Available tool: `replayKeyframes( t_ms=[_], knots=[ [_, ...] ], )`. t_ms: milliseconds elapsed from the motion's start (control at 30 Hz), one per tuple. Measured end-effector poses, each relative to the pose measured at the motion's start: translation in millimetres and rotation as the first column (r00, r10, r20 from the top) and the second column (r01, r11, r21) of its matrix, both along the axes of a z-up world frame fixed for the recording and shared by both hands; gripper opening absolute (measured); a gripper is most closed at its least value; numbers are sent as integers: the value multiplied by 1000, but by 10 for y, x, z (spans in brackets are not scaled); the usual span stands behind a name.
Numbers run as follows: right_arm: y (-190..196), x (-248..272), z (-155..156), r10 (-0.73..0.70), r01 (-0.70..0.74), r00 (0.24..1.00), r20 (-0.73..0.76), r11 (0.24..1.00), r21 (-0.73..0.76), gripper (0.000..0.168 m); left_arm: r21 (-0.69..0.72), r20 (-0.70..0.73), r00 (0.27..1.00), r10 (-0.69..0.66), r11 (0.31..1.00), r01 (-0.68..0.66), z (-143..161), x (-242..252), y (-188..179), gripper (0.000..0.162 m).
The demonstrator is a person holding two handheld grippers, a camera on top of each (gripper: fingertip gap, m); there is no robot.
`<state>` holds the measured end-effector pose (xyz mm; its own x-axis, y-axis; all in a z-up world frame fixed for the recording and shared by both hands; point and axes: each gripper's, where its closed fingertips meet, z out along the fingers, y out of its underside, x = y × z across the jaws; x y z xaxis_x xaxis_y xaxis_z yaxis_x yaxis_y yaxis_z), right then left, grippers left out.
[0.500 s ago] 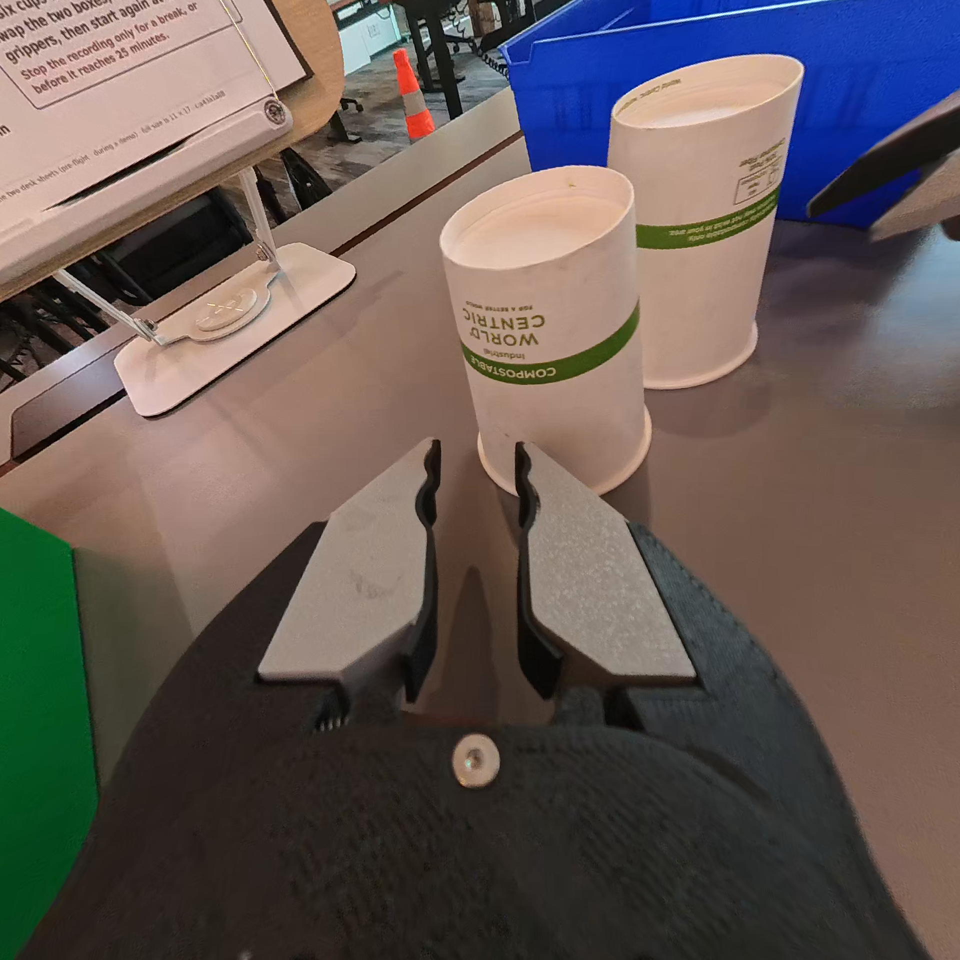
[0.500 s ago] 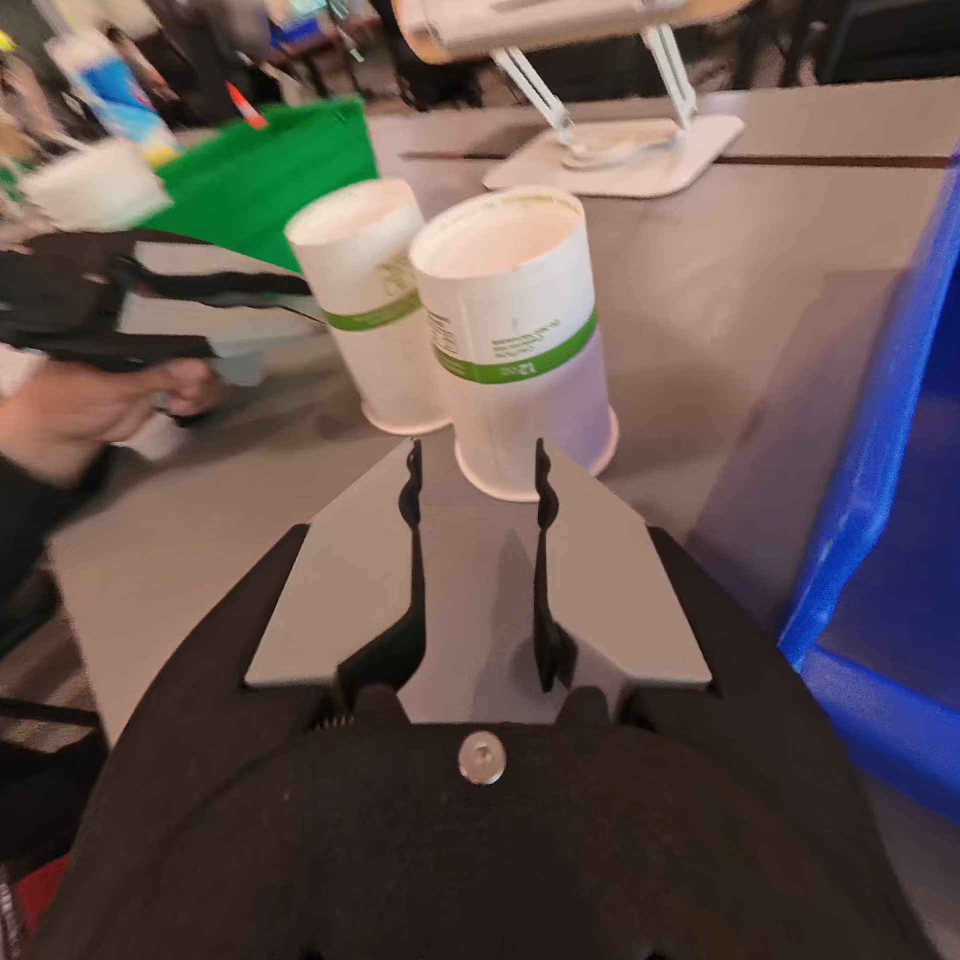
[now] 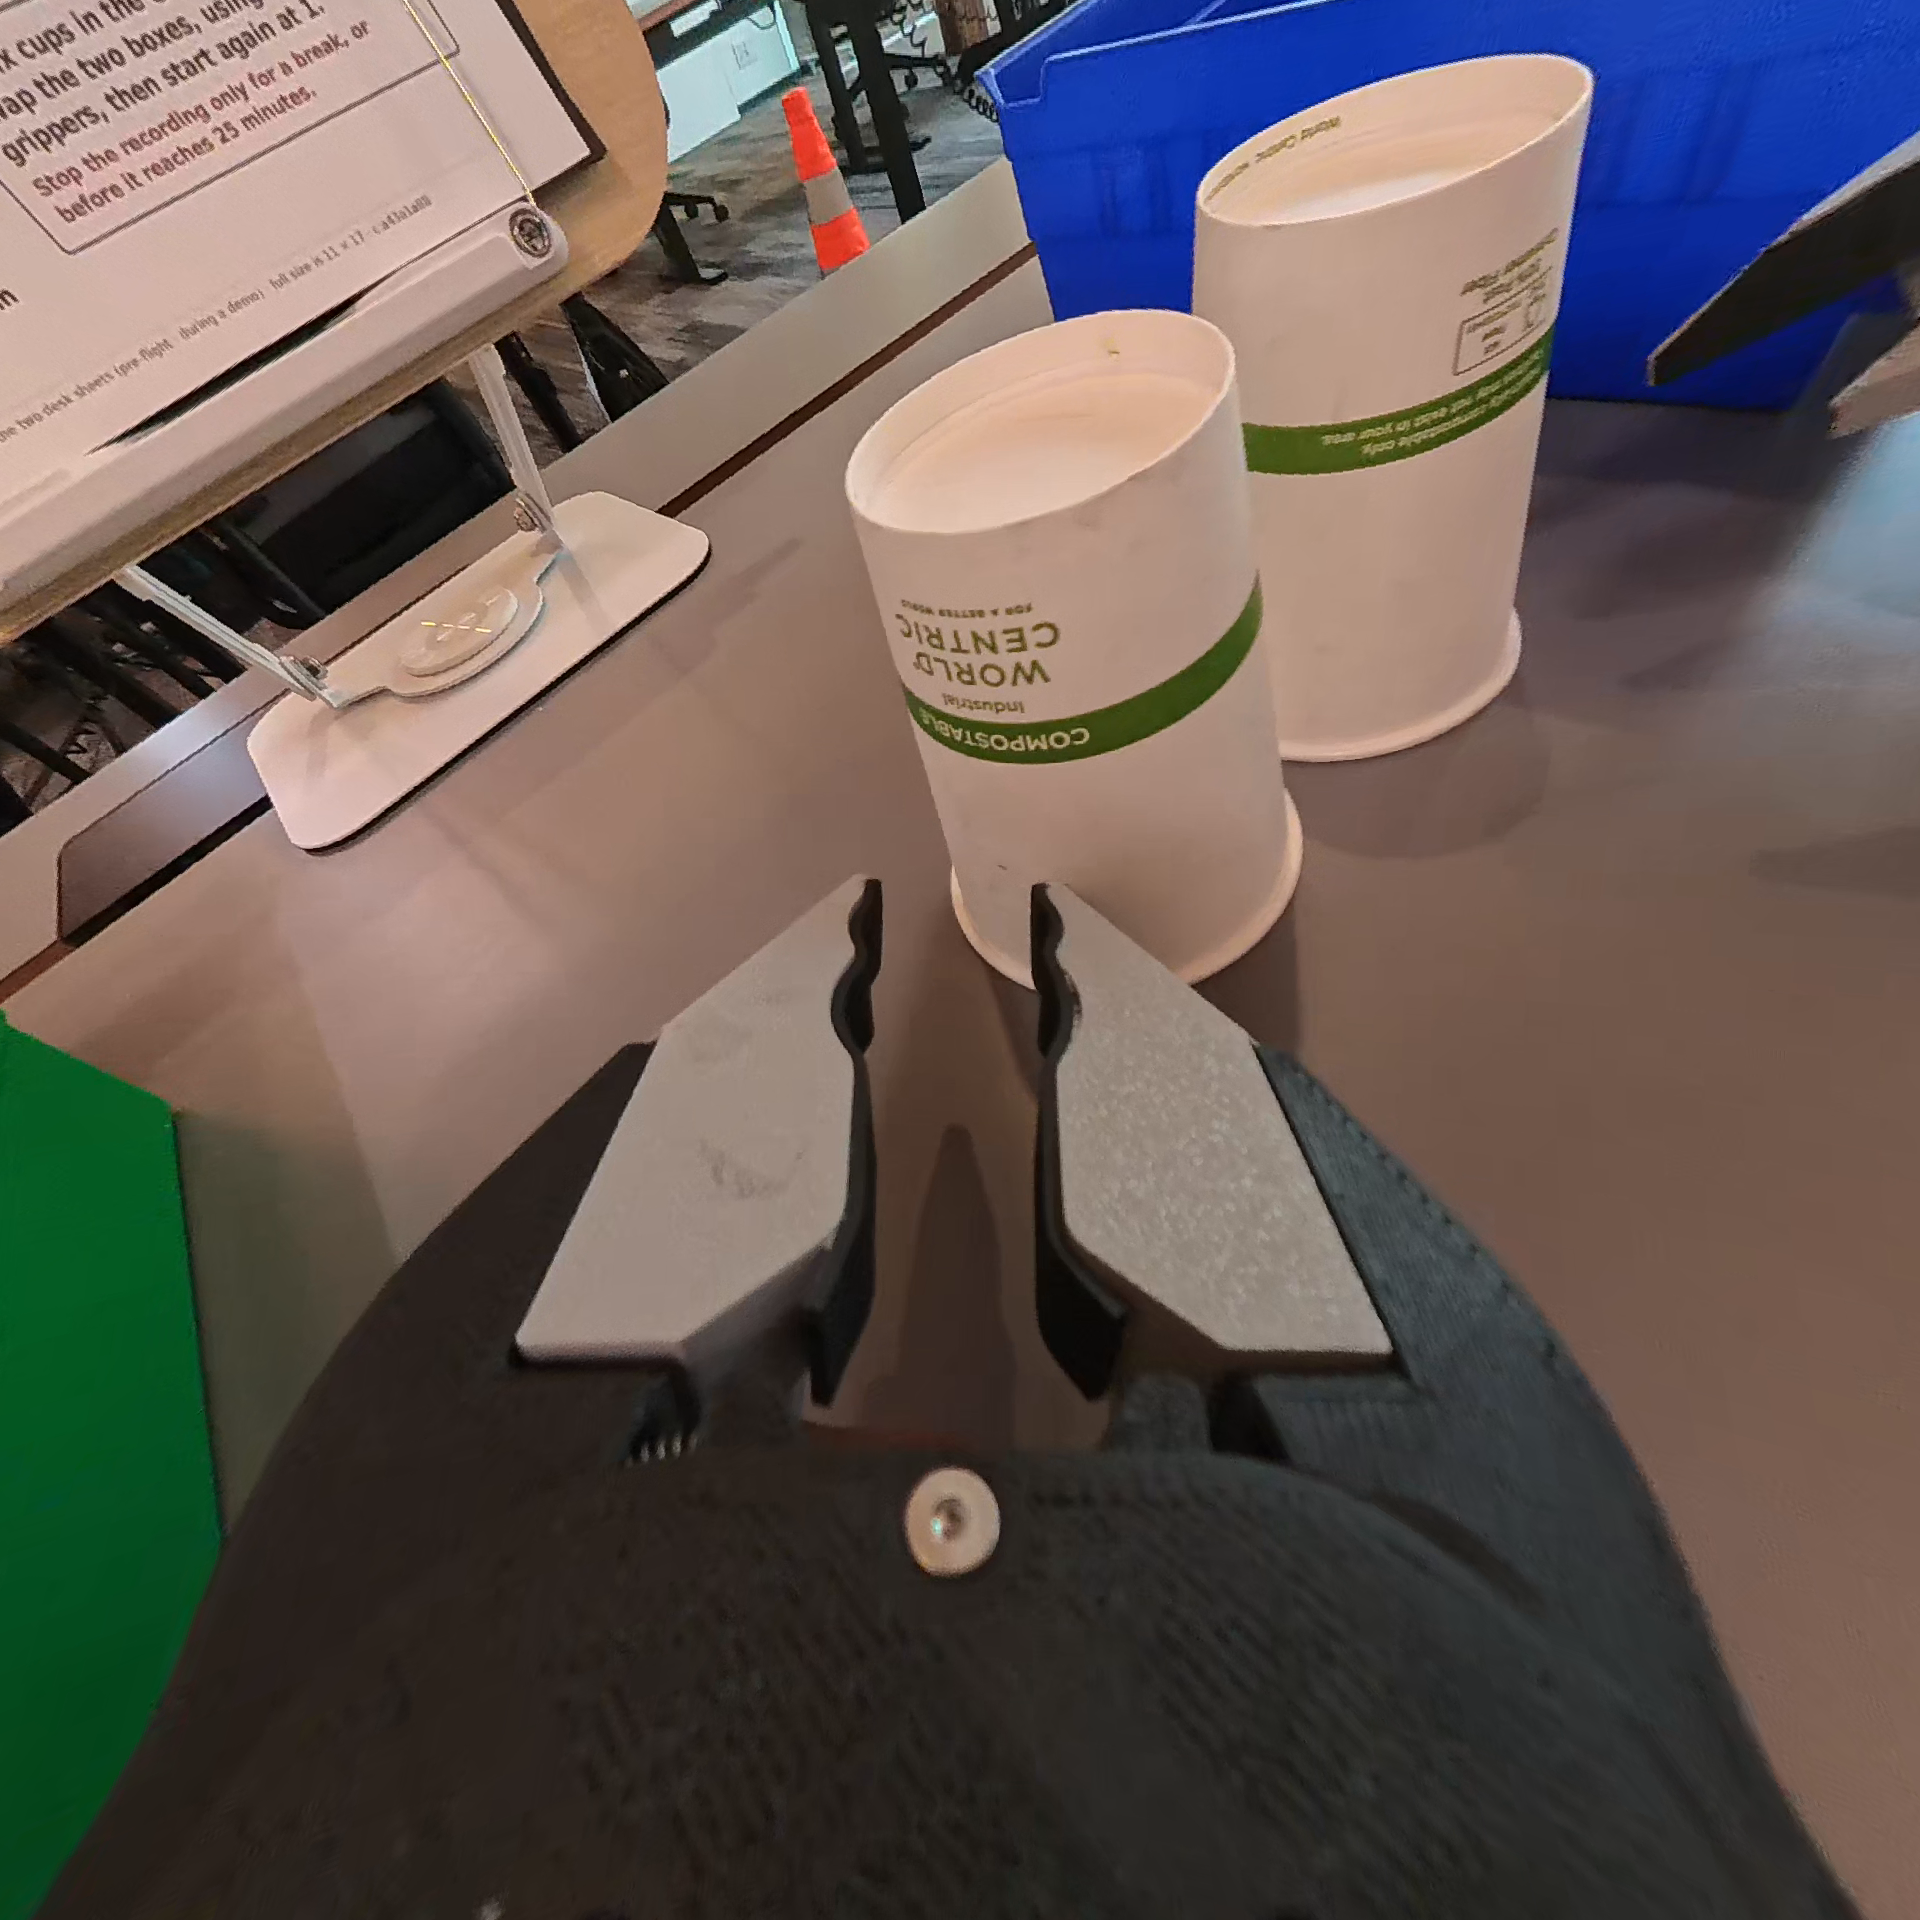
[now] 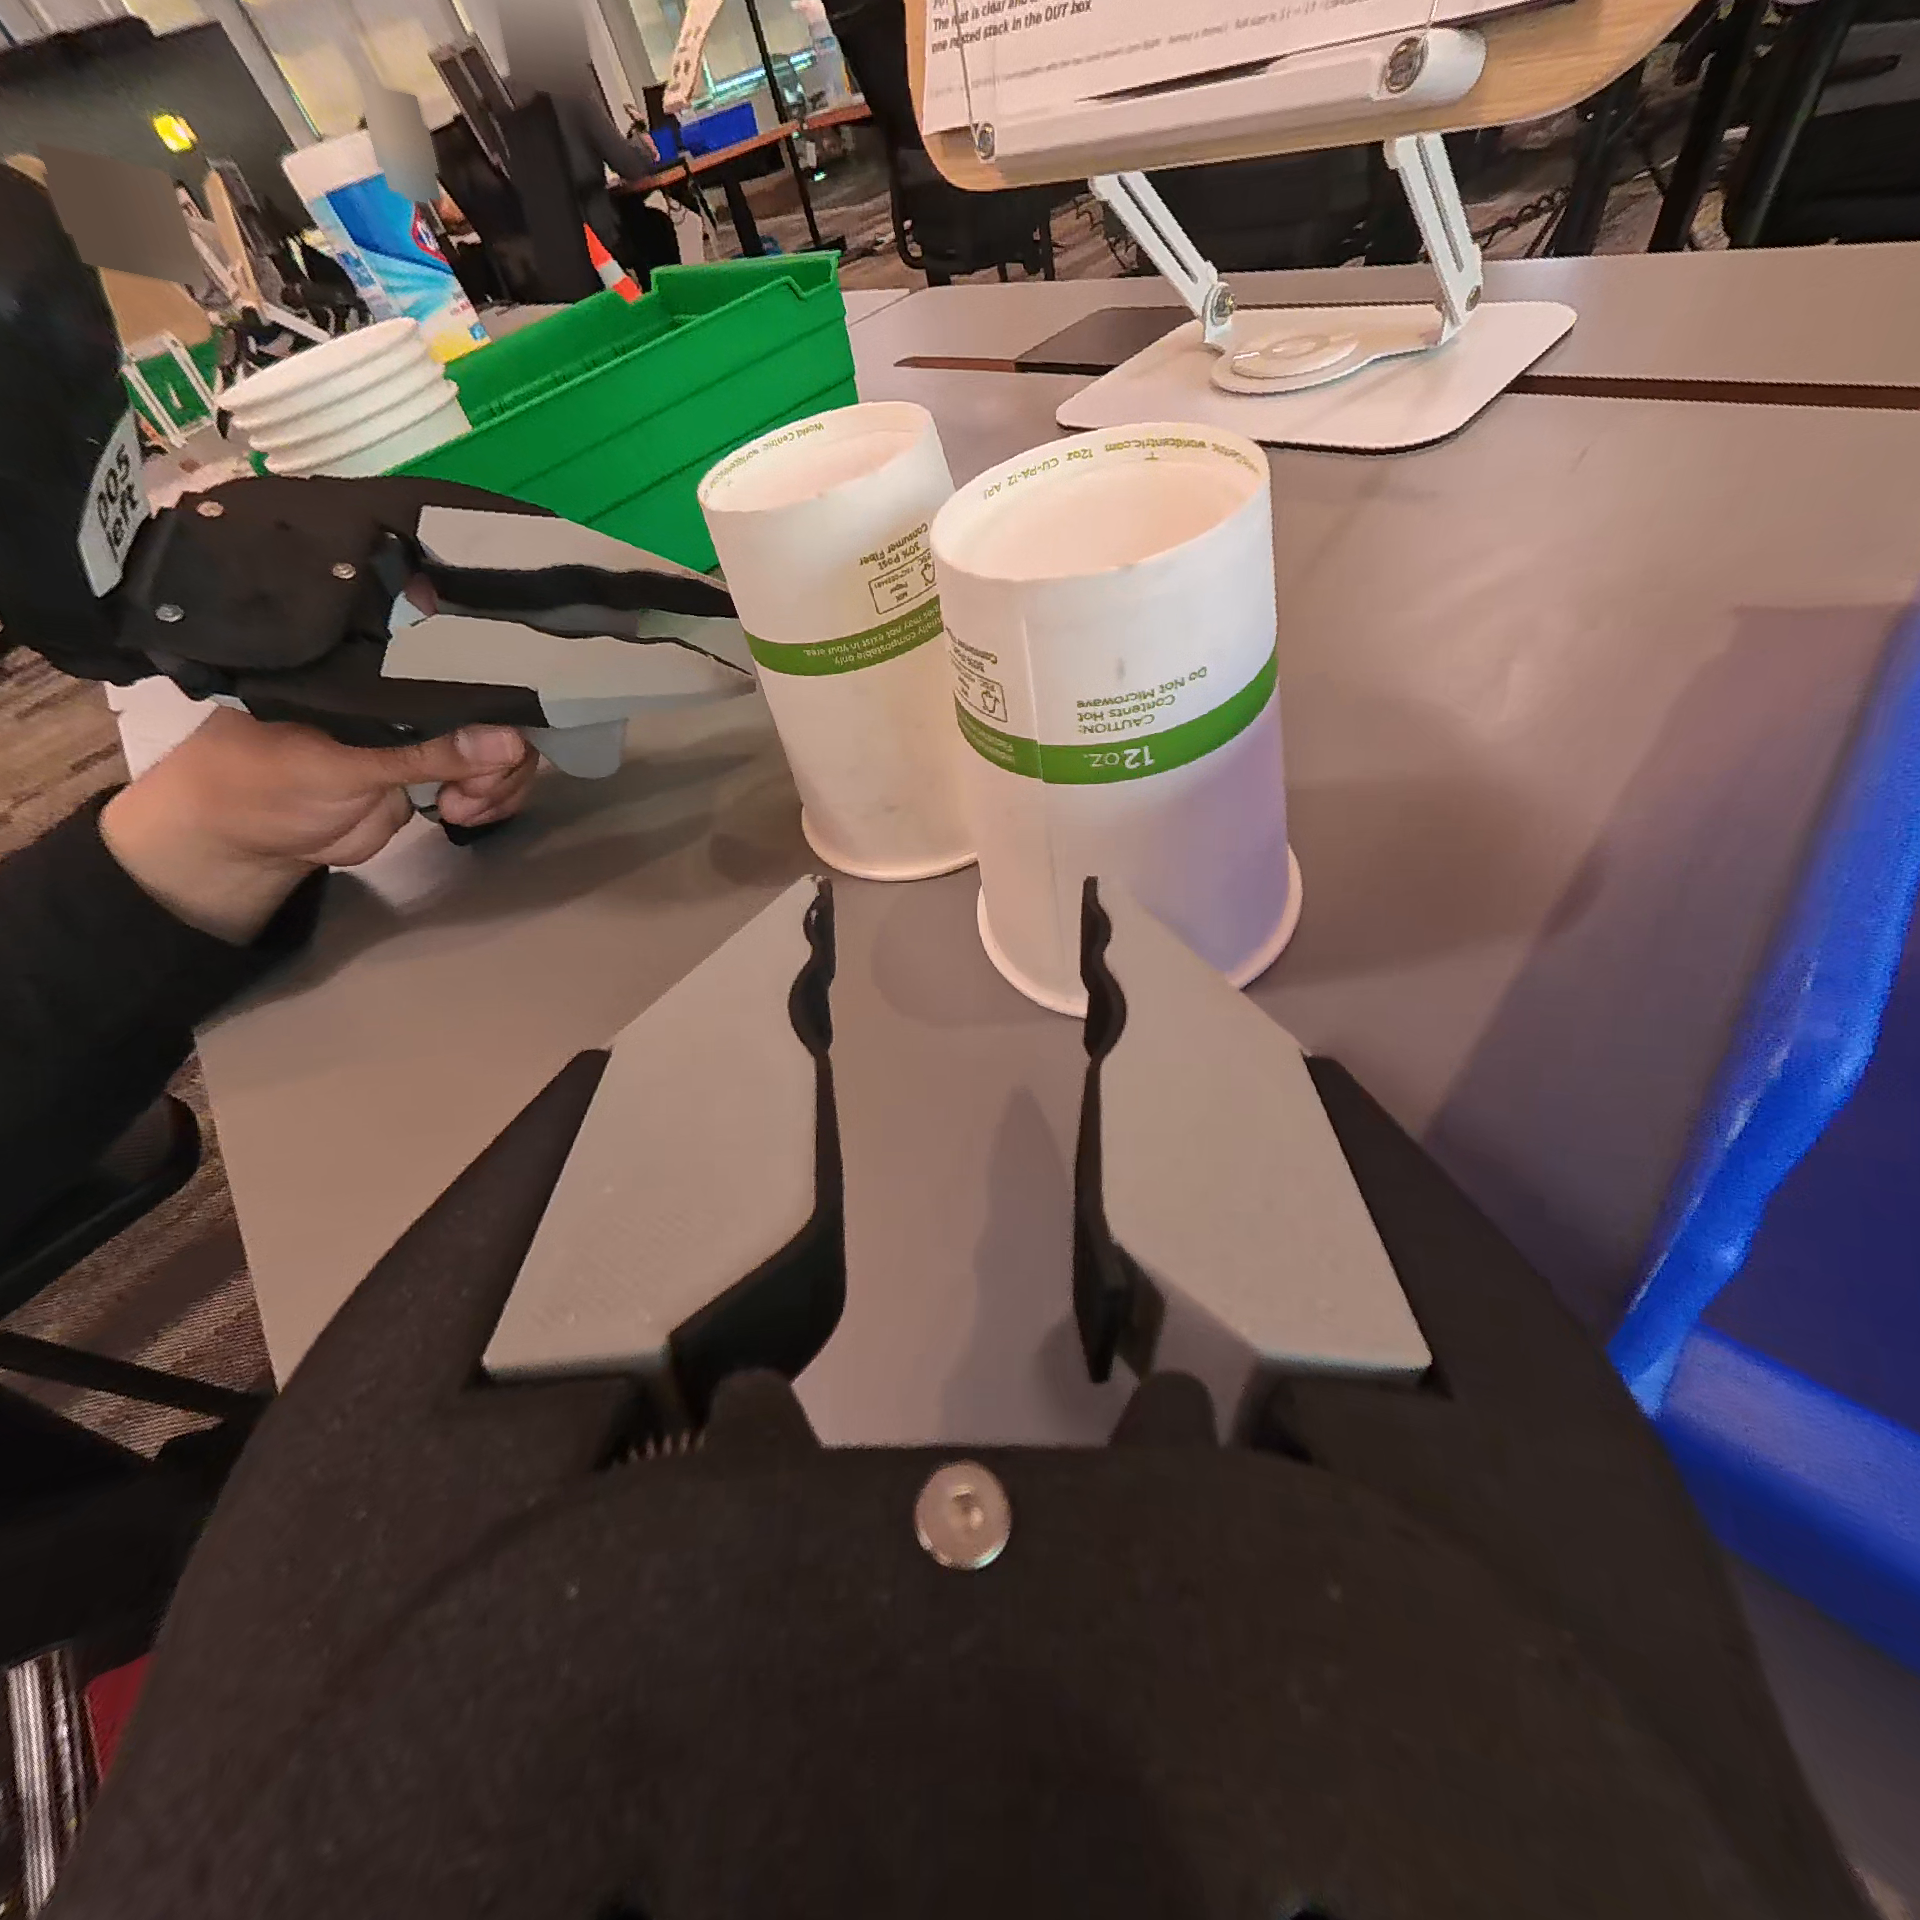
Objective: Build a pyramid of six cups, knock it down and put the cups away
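Two white paper cups with green bands stand upside down side by side on the grey table. The left cup (image 3: 1070, 665) (image 4: 842, 644) is just beyond my left gripper (image 3: 954, 914), whose right fingertip overlaps its rim. The left gripper is open and empty; it also shows in the right wrist view (image 4: 623, 644), held by a hand, level with that cup's side. The right cup (image 3: 1392, 416) (image 4: 1122, 727) stands just ahead and right of my right gripper (image 4: 951, 904), which is open and empty. A nested stack of cups (image 4: 343, 405) sits at the green bin.
A green bin (image 4: 665, 405) (image 3: 83, 1351) is on the left and a blue bin (image 3: 1351, 135) (image 4: 1818, 1039) on the right. A white document stand (image 3: 468, 665) (image 4: 1320, 374) stands at the back of the table. A wipes canister (image 4: 384, 249) is behind the green bin. Across from one pair of fingers to the other is roughly 15 cm.
My right gripper has drawn back a little and shifted left, so the right cup now sits right of its fingers. The left gripper has barely moved. Both cups stay put.
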<state>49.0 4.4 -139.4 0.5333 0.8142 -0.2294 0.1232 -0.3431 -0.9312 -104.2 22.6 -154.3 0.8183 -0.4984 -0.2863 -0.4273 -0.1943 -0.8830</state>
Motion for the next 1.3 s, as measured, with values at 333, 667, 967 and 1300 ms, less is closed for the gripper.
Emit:
replayKeyframes(
  t_ms=[333, 667, 967, 1300],
  knots=[
    [-8, -10, -11, 24, -25, 999, -28, 999, -43, 45, -10, 3, 1000, -3, 1000, 3, -11, 3, 1, 26],
    [-32, -37, -39, 33, -33, 999, 2, 999, -33, 44, -22, -7, 1000, -3, 1000, 3, -34, 7, 9, 26],
    [-43, -53, -58, 46, -45, 999, 7, 998, -44, 44, -37, -18, 1000, -7, 999, 6, -61, 18, 17, 26],
    [-84, -93, -79, 73, -72, 997, 18, 996, -53, 44, -46, 6, 1000, -1, 999, 2, -52, 3, 33, 26]
  ],
)
